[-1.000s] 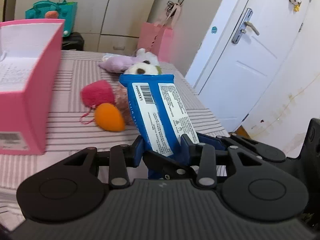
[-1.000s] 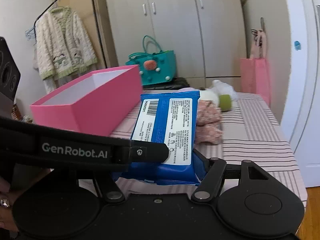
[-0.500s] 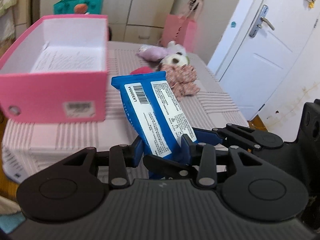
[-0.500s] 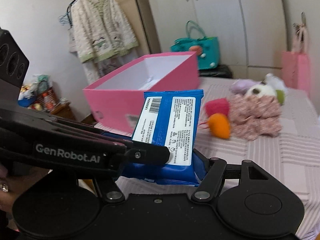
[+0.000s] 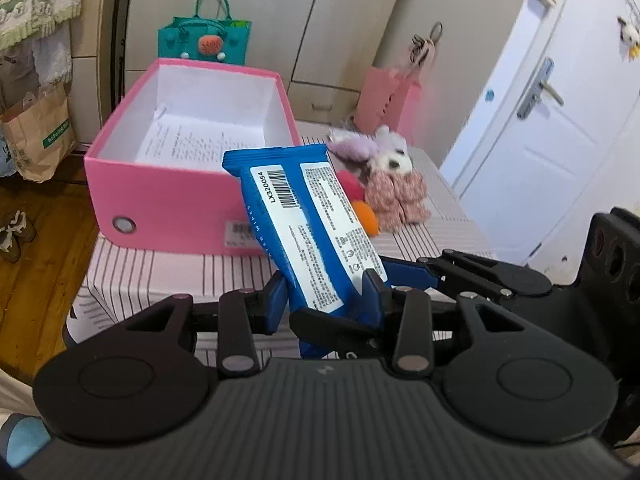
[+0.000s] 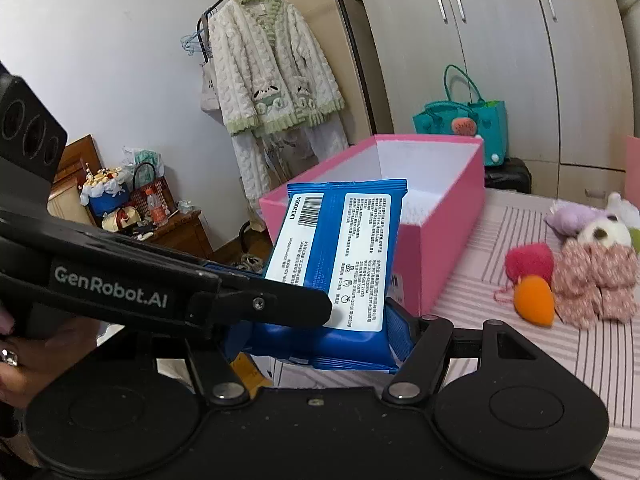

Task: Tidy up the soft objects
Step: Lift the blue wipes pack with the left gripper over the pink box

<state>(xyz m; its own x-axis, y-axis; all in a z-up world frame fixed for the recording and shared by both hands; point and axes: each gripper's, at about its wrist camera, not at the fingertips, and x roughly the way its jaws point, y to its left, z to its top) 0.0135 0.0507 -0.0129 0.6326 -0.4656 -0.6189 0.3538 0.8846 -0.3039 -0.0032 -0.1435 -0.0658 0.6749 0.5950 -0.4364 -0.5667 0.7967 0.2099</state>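
A blue wipes pack [image 5: 304, 220] with white labels is held in the air by both grippers, in front of the open pink box [image 5: 160, 196]. My left gripper [image 5: 324, 296] is shut on the pack's lower end across its thin side. My right gripper [image 6: 316, 336] is shut on the same pack [image 6: 352, 252] across its width; the left gripper's black body [image 6: 120, 292] hides the right gripper's left finger. The pink box [image 6: 440, 264] holds only a printed sheet. On the striped table lie a floral plush [image 6: 600, 276], an orange toy [image 6: 534, 300], a red pom-pom [image 6: 528, 260] and a purple plush [image 6: 568, 218].
The striped table [image 5: 160, 272] ends close in front of the box, with wood floor to the left. A paper bag [image 5: 36, 136] stands on the floor, a teal bag [image 5: 204, 40] and wardrobe behind. A cardigan [image 6: 272, 76] hangs on a rack; a white door [image 5: 552, 128] is at right.
Both grippers, still holding the pack, have moved left and risen. The pink box has come from the frame's left edge to just behind the pack; the toys have slid to the right.
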